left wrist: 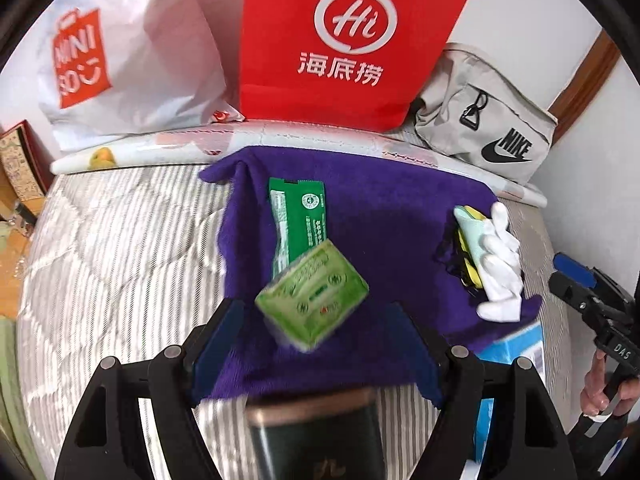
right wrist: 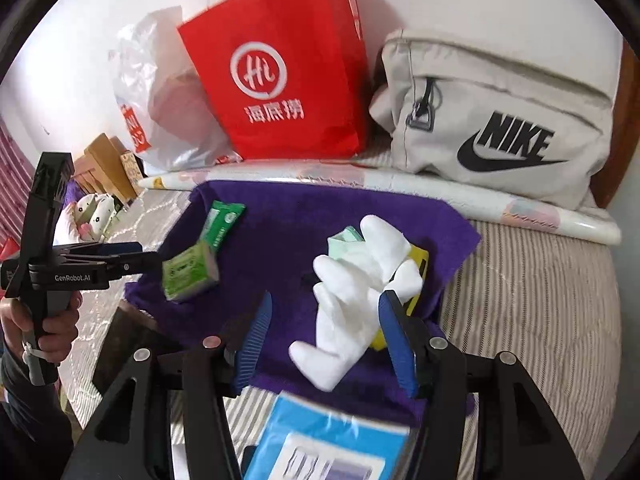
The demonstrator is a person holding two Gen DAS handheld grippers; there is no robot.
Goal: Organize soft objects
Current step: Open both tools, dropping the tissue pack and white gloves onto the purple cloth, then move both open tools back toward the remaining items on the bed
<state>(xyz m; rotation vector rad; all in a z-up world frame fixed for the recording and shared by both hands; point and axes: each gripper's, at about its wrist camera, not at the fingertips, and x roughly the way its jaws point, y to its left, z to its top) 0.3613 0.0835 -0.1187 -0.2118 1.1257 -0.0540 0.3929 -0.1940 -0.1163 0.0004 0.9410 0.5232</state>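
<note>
Left tool (left wrist: 316,320) open above green tissue pack (left wrist: 312,304); right tool (right wrist: 324,320) open, straddling white fabric glove (right wrist: 352,300). Both lie on purple fleece towel (left wrist: 380,208), striped bed (left wrist: 112,240) bare at its left edge.

We're in a bedroom at home: a striped quilted mattress (left wrist: 100,240) against a white wall, with shopping bags, a red Haidilao paper bag (left wrist: 340,40) and a beige Nike pouch (right wrist: 500,120) propped along its far edge.
</note>
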